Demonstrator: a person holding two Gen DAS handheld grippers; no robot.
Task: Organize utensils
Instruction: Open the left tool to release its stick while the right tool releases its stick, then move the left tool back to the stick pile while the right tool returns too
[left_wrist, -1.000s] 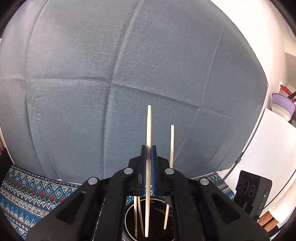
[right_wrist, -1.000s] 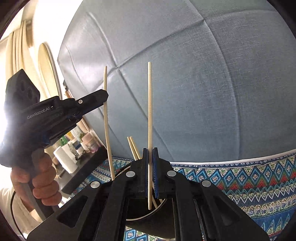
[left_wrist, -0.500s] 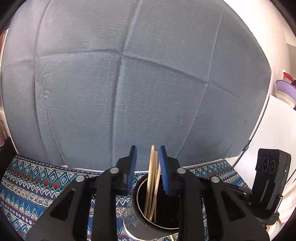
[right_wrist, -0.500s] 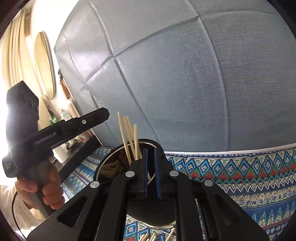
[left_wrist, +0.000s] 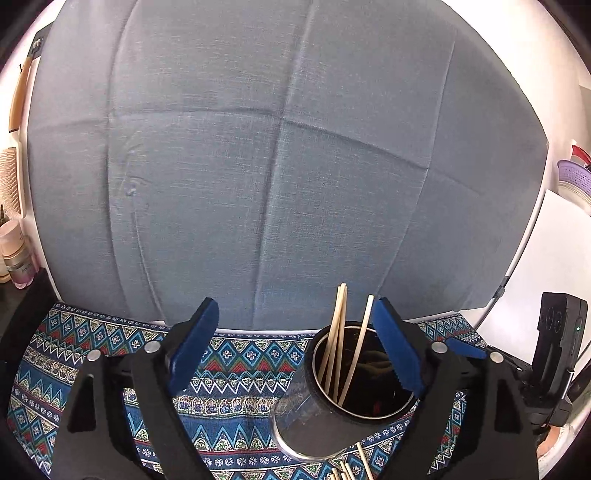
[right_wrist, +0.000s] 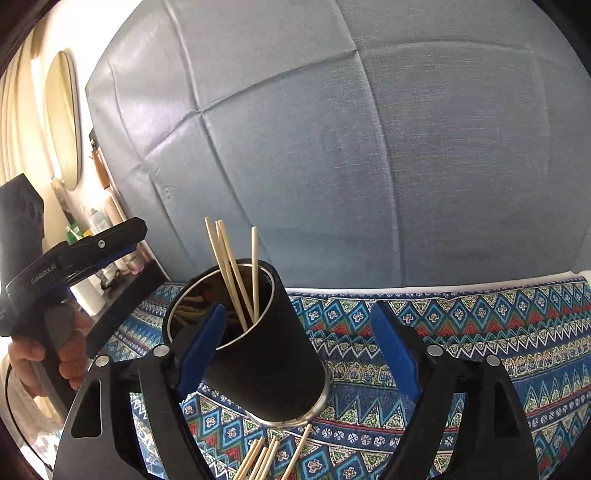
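Note:
A black metal cup (left_wrist: 343, 410) stands on the patterned cloth with several wooden chopsticks (left_wrist: 338, 336) leaning inside it. My left gripper (left_wrist: 295, 314) hovers just before the cup; its jaws are opening and the blue pads touch nothing. In the right wrist view the same cup (right_wrist: 266, 354) and chopsticks (right_wrist: 236, 273) sit low and left of centre. My right gripper (right_wrist: 299, 314) is also opening, its pads apart from the cup. More loose chopsticks (right_wrist: 266, 458) lie on the cloth in front of the cup. The left gripper (right_wrist: 135, 236), held by a hand (right_wrist: 33, 350), shows at the left.
A blue-grey fabric backdrop (left_wrist: 280, 166) rises behind the patterned tablecloth (right_wrist: 480, 332). Small bottles (left_wrist: 16, 258) stand at the far left and a lilac colander (left_wrist: 576, 181) at the far right. An oval mirror (right_wrist: 64, 118) hangs on the left wall.
Both grippers were shut on upright chopsticks above the cup. Both let go, the chopsticks dropped into the cup, and both pairs of jaws have spread wide.

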